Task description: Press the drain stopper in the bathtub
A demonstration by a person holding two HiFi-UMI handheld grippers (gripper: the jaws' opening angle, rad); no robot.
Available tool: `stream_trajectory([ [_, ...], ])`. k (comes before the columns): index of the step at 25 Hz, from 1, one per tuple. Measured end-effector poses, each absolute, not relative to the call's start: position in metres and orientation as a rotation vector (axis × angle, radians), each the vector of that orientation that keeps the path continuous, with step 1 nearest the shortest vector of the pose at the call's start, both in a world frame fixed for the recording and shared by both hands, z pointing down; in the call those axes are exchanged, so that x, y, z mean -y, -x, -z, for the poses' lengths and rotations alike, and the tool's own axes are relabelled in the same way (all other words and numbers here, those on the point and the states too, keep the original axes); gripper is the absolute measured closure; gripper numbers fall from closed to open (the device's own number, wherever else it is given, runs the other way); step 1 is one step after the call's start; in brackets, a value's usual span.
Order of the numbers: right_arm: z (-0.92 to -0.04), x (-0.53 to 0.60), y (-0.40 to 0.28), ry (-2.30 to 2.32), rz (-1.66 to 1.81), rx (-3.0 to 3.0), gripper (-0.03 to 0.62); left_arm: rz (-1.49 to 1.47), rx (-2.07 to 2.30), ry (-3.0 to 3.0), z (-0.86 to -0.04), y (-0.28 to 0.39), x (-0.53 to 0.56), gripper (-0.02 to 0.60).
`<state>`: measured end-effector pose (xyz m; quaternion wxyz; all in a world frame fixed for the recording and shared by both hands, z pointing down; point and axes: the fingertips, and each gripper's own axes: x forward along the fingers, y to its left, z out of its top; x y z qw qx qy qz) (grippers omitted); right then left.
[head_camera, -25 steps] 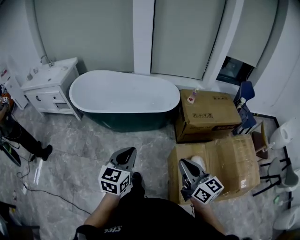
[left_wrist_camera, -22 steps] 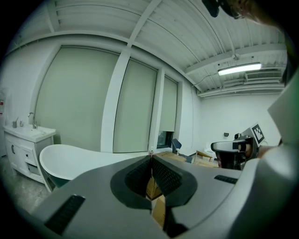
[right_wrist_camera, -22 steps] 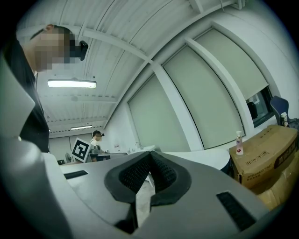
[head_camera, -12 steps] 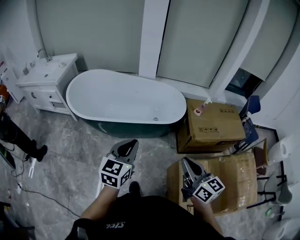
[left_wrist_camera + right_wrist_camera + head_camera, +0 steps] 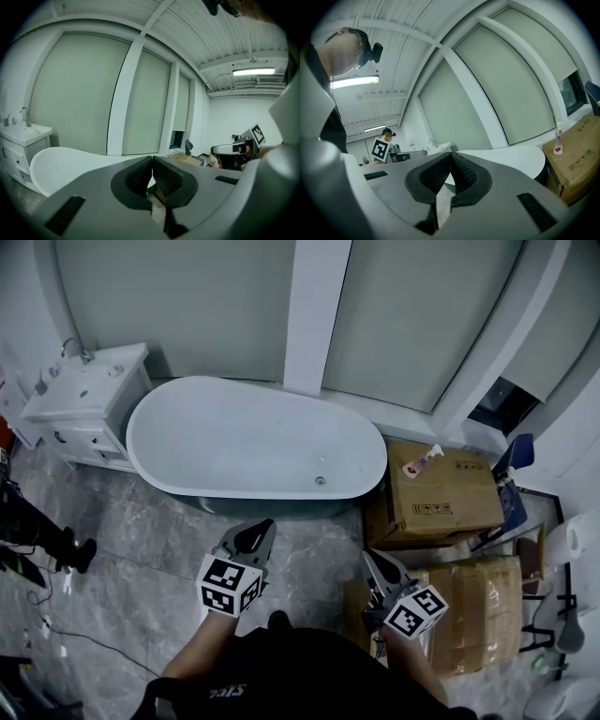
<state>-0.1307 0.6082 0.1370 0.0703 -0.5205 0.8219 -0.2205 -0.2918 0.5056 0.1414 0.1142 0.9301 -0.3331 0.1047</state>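
Grey marbled floor tiles (image 5: 159,549) surround a white bathtub (image 5: 216,432) by the window wall. Its drain stopper (image 5: 321,481) sits near the tub's right end. The left gripper (image 5: 266,523) and right gripper (image 5: 367,558) hover over the floor, jaws together, empty.

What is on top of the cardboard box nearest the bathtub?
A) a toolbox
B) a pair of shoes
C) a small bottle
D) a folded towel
C: a small bottle with a pinkish label sits on the top face of the cardboard box, which is just past the end of the bathtub.
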Motion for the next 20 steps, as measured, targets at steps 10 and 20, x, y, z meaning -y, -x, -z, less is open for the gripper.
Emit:
stream_trajectory([
  [10, -0.158, -0.524, 0.126, 1.545, 0.756, -2.430, 0.580, -0.369, 0.942, -2.730, -0.150, 0.278, -0.433, 0.561],
  [20, -0.202, -0.388, 0.060, 1.523, 0.907, -2.411, 0.580, -0.413, 1.062, -2.630, -0.175, 0.240, -0.328, 0.561],
])
